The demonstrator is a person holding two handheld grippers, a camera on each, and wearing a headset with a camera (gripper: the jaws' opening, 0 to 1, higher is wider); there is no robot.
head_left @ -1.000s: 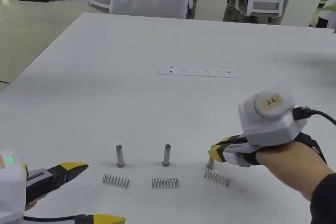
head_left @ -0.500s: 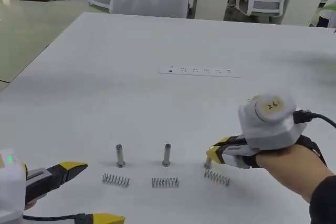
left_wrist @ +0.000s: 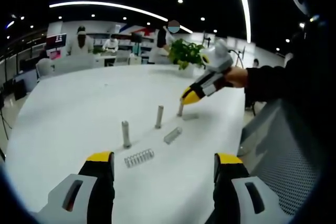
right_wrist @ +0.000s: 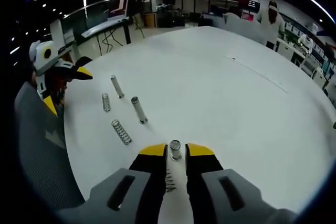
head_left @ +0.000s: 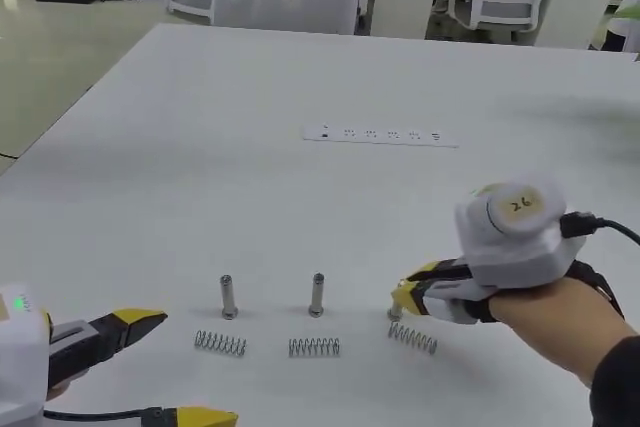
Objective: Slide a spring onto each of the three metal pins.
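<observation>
1. Right tongs [head_left: 404, 296] have sunk closer over the last second. Their jaws now flank the right-hand pin [right_wrist: 175, 150] narrowly, but I cannot tell whether they pinch it.
2. Left tongs [left_wrist: 164, 162] remain spread and empty.
3. Three springs [head_left: 314, 348] lie flat on the bench [head_left: 300, 197], none fitted. Judged: pin pickup is starting.

9 o'clock pin [head_left: 228, 297], centre pin [head_left: 317, 295], 3 o'clock pin [right_wrist: 175, 150]: bare metal, smooth, dull sheen. Springs [head_left: 314, 348] at their 6 o'clock: thin grey metal wire. Table [head_left: 300, 197]: smooth matt white. Left gripper [left_wrist: 164, 158] & right gripper [head_left: 403, 296]: hard plastic, matt grey-white shells, glossier yellow tips. Power strip [head_left: 380, 136] at 12 o'clock: white plastic.
</observation>
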